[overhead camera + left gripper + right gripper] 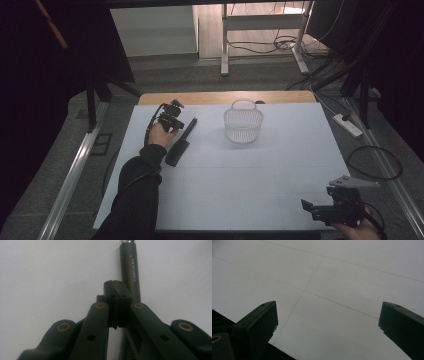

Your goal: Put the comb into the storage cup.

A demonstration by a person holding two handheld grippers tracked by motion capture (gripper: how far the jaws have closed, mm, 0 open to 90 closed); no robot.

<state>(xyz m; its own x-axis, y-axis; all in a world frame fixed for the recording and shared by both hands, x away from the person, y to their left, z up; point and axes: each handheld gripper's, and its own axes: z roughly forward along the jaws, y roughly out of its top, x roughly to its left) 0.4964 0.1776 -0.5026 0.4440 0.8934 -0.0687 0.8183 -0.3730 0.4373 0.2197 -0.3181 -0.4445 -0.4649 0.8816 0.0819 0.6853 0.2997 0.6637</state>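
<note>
Clenched together with nothing between them, the left gripper's (115, 286) black jaws meet tip to tip just beside the dark handle (130, 270) of a spatula, which runs up past them on the white table top (50, 270); the handle bears small pale lettering and stays outside the grip. From the high view, that left gripper (172, 119) sits at the far left part of the table, the person's hand and dark sleeve (137, 195) behind it, and the black spatula (181, 144) lies flat just to its right, blade end toward the person. A white mesh basket (243, 124) stands upright further right, apart from the spatula. At the near right corner the right gripper (307, 207) is released, its jaws spread wide over bare table (324, 277)
</note>
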